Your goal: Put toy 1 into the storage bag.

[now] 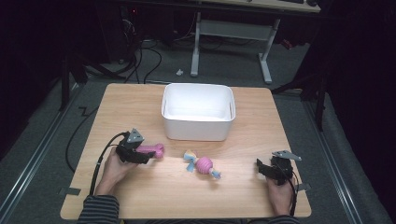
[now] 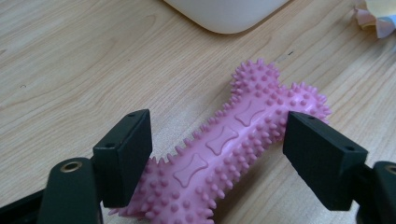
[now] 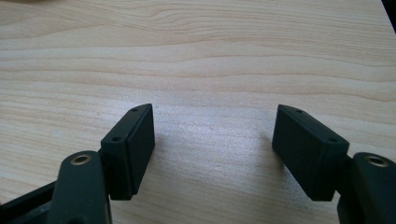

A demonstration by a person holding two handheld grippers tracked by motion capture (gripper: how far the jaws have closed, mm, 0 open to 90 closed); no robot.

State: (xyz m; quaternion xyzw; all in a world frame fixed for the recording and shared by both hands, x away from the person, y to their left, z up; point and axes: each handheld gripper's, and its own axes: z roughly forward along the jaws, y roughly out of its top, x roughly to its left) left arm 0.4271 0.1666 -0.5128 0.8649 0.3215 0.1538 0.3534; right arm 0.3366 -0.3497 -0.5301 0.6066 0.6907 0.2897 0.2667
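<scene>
A pink spiky bone toy [image 1: 157, 149] lies on the wooden table [image 1: 140, 107] at the left. In the left gripper view the bone [image 2: 224, 140] runs slantwise between the two black jaws. My left gripper [image 1: 148, 156] [image 2: 217, 140] stands wide around it, with the spikes just at the pads and the toy resting on the wood. My right gripper [image 1: 259, 167] [image 3: 214, 140] rests low on the table at the right, open, with bare wood between its jaws. A pink toy with blue and yellow ends [image 1: 203, 164] lies between the two hands.
A white plastic bin [image 1: 198, 130] stands at the table's middle back; its rounded corner [image 2: 229, 14] is just beyond the bone. The toy's frilled end [image 2: 378, 18] shows at the upper right. Cables and a desk frame [image 1: 233, 32] lie on the floor beyond.
</scene>
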